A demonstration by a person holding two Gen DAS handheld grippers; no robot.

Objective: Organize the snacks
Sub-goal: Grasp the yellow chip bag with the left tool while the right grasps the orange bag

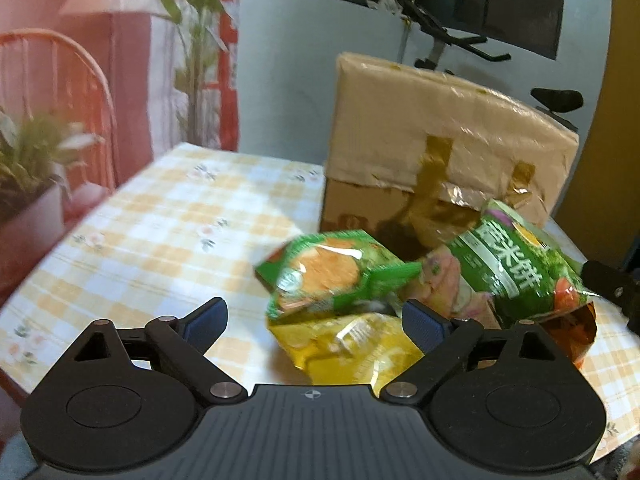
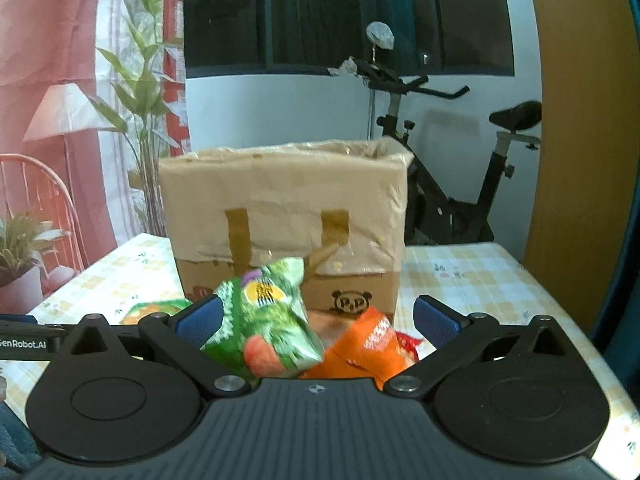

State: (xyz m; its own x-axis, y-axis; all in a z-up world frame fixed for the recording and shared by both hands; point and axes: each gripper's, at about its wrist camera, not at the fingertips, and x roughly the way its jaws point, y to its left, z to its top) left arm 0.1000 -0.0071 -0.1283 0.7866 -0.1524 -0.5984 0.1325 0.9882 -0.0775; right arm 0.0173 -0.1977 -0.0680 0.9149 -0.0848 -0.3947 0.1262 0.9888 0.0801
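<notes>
A pile of snack bags lies on the checked tablecloth (image 1: 160,220) in front of a tall cardboard box (image 1: 440,128) with an open top. My left gripper (image 1: 316,320) stands open just over a yellow bag (image 1: 348,348). A small green bag (image 1: 320,276) lies beyond it, and its pads press on nothing. To the right lean a large green rice-cracker bag (image 1: 516,272) and an orange bag (image 1: 576,332). My right gripper (image 2: 318,320) is open too. That large green bag (image 2: 272,320) stands between its fingers, close to the left pad. An orange bag (image 2: 368,344) lies lower right.
The box (image 2: 284,216) stands mid-table behind the pile. An exercise bike (image 2: 460,184) is behind the table on the right. A potted plant (image 1: 32,168) and an orange chair (image 1: 60,80) stand off the left edge. A red packet (image 2: 408,342) peeks out beside the orange bag.
</notes>
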